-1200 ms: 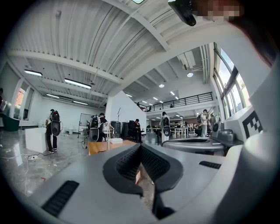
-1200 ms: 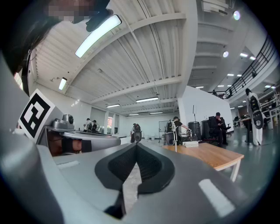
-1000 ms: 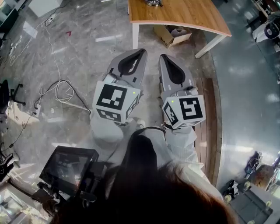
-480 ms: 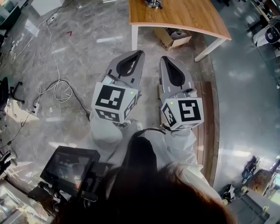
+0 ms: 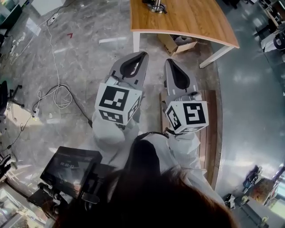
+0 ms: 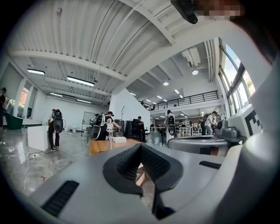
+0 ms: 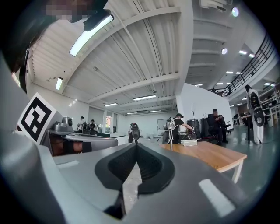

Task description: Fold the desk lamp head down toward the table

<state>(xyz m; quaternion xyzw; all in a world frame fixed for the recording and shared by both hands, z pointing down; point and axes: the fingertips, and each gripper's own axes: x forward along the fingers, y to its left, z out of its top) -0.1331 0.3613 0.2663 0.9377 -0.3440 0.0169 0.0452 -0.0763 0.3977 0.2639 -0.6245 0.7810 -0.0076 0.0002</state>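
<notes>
Though shut, tongs [image 5: 143, 54] short of table [image 5: 191, 18]

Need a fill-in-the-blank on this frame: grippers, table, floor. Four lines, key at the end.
1. The left gripper and right gripper both have their jaws ____, with nothing between them.
2. Neither touches the ____ standing on the table.
3. Under the table sits a cardboard ____.
4. In the head view, the white cable lies on the floor to the ____ of the left gripper.

Missing words: shut; lamp; box; left.
</notes>
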